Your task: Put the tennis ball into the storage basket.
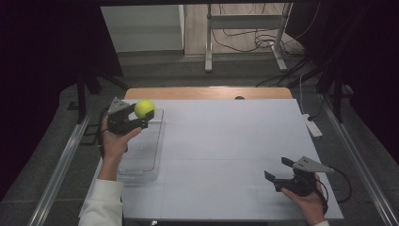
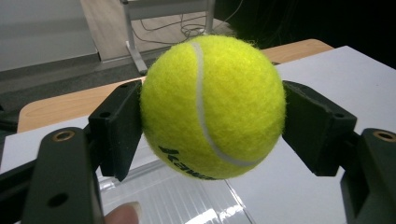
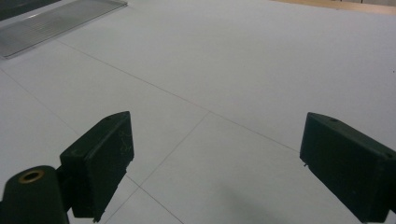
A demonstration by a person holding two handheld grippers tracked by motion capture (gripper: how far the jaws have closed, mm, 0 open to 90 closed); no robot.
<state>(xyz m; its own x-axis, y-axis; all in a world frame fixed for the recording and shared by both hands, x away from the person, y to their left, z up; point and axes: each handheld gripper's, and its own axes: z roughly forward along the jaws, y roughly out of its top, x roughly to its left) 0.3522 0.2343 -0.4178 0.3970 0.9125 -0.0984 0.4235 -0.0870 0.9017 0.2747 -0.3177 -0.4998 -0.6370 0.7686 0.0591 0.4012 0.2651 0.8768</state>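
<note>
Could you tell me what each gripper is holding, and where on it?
The left gripper clamps the tennis ball across its middle; the right gripper holds nothing.

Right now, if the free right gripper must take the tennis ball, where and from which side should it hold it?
Probably across the widest middle of the tennis ball, coming from above or the front. It is round, so no side grips better, but the left gripper already covers both flanks. The right gripper is open.

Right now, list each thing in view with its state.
Tennis ball: clamped between the jaws, held above the bin.
Left tool: shut on the tennis ball.
Right tool: open, holding nothing.
Clear plastic bin: upright on the table, nothing visible inside.
</note>
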